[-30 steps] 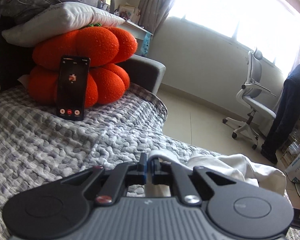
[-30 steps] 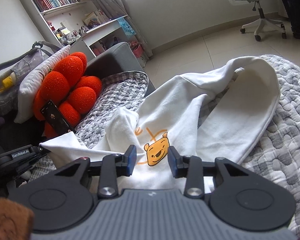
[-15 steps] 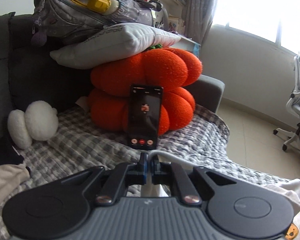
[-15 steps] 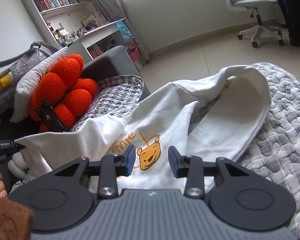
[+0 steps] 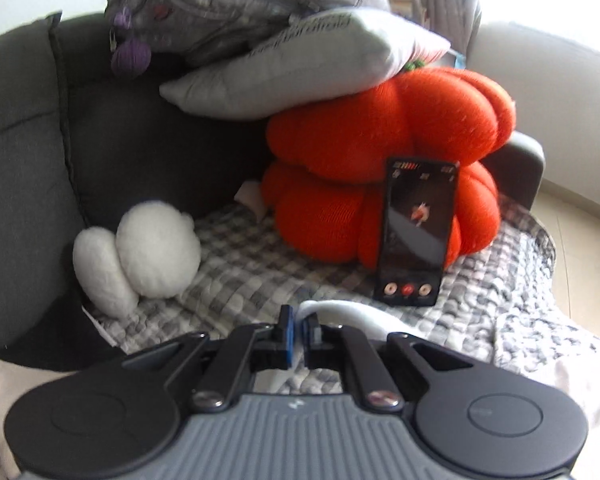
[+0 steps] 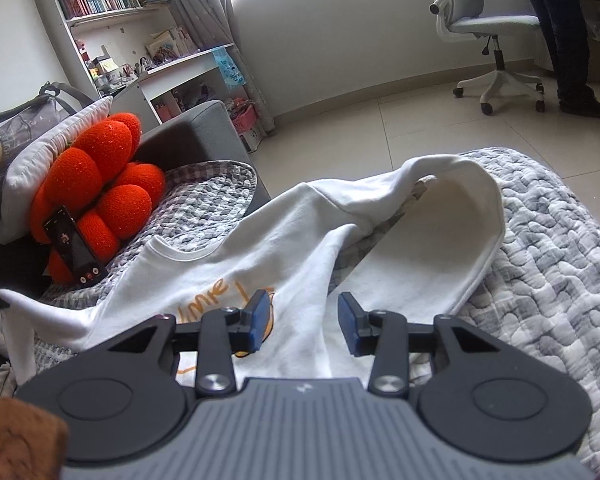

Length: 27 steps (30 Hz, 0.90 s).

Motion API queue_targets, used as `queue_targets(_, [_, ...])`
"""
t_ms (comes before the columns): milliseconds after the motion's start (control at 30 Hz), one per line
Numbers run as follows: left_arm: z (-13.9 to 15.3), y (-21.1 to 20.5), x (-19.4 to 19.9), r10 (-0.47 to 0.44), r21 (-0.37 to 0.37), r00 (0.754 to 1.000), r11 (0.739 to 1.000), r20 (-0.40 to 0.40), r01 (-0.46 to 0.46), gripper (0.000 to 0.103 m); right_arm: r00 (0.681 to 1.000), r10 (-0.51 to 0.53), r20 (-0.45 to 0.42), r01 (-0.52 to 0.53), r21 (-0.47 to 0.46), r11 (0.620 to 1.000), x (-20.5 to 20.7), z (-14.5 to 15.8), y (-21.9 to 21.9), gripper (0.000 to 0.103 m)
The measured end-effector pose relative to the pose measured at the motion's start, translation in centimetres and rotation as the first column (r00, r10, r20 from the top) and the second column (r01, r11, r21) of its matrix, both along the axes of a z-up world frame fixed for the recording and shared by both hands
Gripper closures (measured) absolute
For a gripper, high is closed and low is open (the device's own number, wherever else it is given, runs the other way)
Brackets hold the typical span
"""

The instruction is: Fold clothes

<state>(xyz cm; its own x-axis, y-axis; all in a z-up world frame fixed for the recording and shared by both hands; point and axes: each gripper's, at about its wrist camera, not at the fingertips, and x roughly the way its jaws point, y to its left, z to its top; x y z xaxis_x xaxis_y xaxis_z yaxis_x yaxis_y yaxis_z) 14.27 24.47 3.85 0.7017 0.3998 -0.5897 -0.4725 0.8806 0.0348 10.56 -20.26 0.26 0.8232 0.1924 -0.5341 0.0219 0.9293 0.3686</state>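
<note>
Right wrist view: soft white shirt point(image 6: 284, 248) rumpled over quilted grey blanket point(image 6: 548, 264).

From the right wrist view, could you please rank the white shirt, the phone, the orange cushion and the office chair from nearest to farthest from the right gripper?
Measured from the right gripper:
1. White shirt: directly under and ahead of the open jaws.
2. Phone: to the left, leaning on the cushion.
3. Orange cushion: just behind the phone, on the left.
4. Office chair: far upper right, across the floor.
</note>
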Motion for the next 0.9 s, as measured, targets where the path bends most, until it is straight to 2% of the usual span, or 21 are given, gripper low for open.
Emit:
queue_targets(133, [-1.4,0.3,0.6,0.017,0.006,0.999,1.000,-0.049,-0.017,0.087,0.999,-0.034,0.009,0.034,-0.061,0.998,-0.5,0.3,-1.0,0.056])
queue_targets(200, [-1.9,0.3,0.6,0.011,0.006,0.999,1.000,-0.054,-0.011,0.070,0.999,-0.052,0.004,0.052,-0.086,0.995,-0.6,0.2,-1.6,0.055])
queue_targets(267, [-1.9,0.0,0.5,0.001,0.018,0.999,1.000,-0.045,-0.001,0.060,0.997,-0.072,-0.007,0.071,-0.092,0.993,-0.6,-0.1,-2.1,0.054])
queue_targets(333, [-1.8,-0.4,0.3,-0.009,0.031,0.999,0.999,-0.033,0.010,0.054,0.995,-0.092,-0.025,0.090,-0.090,0.992,-0.5,-0.5,-2.6,0.054])
queue_targets(400, [-1.5,-0.9,0.2,-0.018,0.035,1.000,0.999,-0.013,0.019,0.040,0.993,-0.107,-0.043,0.103,-0.084,0.991,-0.3,-0.9,-3.0,0.054])
queue_targets(567, [-0.8,-2.9,0.1,-0.087,0.049,0.996,0.995,0.033,0.085,0.022,0.987,-0.137,-0.088,0.131,-0.074,0.989,0.0,-1.9,-3.6,0.054])
queue_targets(733, [-0.9,-6.3,1.1,-0.220,0.045,0.975,0.975,0.040,0.219,0.014,0.980,-0.164,-0.116,0.154,-0.091,0.984,0.1,-1.6,-3.7,0.054])
queue_targets(900, [-1.6,-10.2,3.7,-0.380,0.009,0.925,0.925,0.013,0.380,0.012,0.978,-0.165,-0.128,0.157,-0.071,0.985,1.3,-0.4,-4.1,0.054])
